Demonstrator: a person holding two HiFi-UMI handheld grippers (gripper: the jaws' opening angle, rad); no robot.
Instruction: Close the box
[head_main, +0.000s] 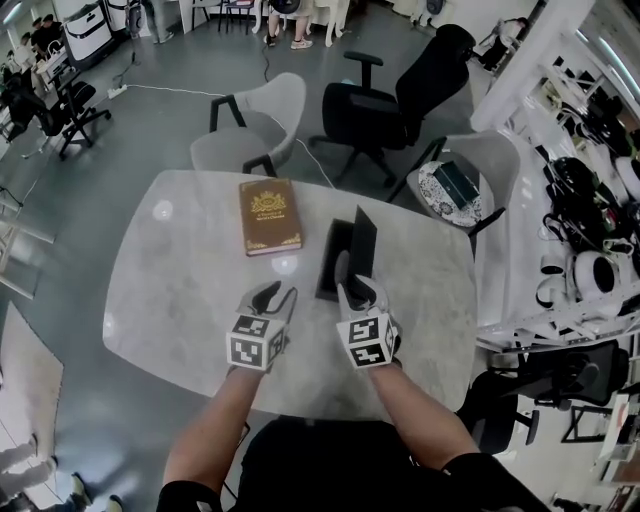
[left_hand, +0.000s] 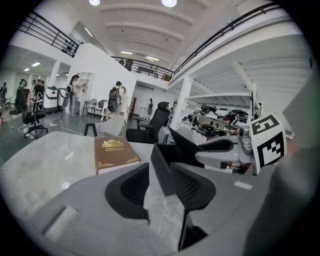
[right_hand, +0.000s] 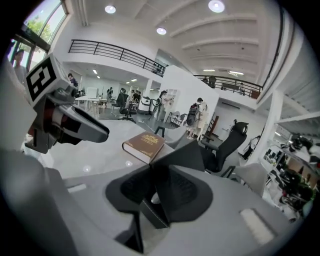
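A black box (head_main: 340, 262) lies open on the marble table (head_main: 180, 290), its lid (head_main: 364, 240) standing upright. My right gripper (head_main: 358, 290) is at the box's near end; in the right gripper view the near corner of the box (right_hand: 155, 210) sits between the jaws of the right gripper (right_hand: 157, 187), with a gap showing beside one pad. My left gripper (head_main: 272, 293) hovers just left of the box, open and empty. In the left gripper view the box (left_hand: 172, 167) stands right ahead of the left gripper (left_hand: 160, 187), slightly to the right.
A brown book (head_main: 270, 216) with gold print lies flat left of the box. Beyond the table's far edge stand a light grey chair (head_main: 255, 125) and a black office chair (head_main: 385, 105). Another grey chair (head_main: 470, 180) holding items is at the right.
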